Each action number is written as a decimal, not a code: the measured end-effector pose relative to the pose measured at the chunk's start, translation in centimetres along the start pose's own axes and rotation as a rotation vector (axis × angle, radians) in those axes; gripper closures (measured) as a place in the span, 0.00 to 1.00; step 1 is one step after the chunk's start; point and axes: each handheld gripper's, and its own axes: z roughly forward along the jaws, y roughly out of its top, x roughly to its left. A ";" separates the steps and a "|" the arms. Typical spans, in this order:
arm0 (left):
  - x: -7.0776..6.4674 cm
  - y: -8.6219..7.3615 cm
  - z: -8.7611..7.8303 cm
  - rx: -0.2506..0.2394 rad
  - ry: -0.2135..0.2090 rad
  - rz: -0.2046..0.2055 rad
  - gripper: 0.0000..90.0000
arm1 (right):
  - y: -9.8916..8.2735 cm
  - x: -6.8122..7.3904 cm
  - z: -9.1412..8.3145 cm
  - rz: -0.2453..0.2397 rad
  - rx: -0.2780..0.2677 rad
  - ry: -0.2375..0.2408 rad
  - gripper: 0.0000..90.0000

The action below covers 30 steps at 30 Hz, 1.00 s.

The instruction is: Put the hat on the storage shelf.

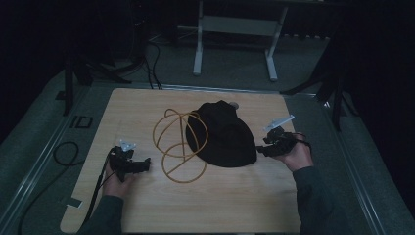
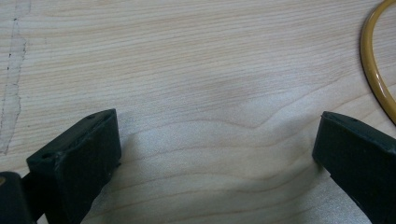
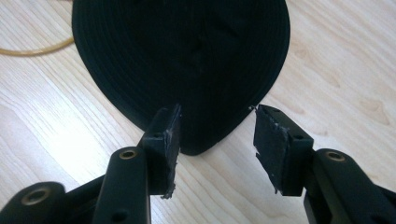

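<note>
Two tools stand released: left over grained wood, right above ribbed black cap.

The worktop is pale wood with a matt, visible grain. The hat is black matt cloth with stitched ridges. The wire frame looks glossy yellow-brown.

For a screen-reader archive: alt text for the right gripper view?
The right gripper hangs open just above the rounded edge of a black hat lying on a pale wooden table, its jaws on either side of that edge.
</note>
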 end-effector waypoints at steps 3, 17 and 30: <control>0.0 0.0 0.0 0.000 0.001 0.002 0.01 | 0.6 -0.2 -0.2 0.001 0.008 0.013 0.56; 0.0 0.0 0.0 0.000 0.000 0.000 0.01 | 3.6 -0.6 0.1 -0.004 0.110 0.078 0.54; 0.0 0.0 0.0 0.002 0.001 0.004 0.01 | 6.2 -0.4 0.7 -0.016 0.178 0.088 0.47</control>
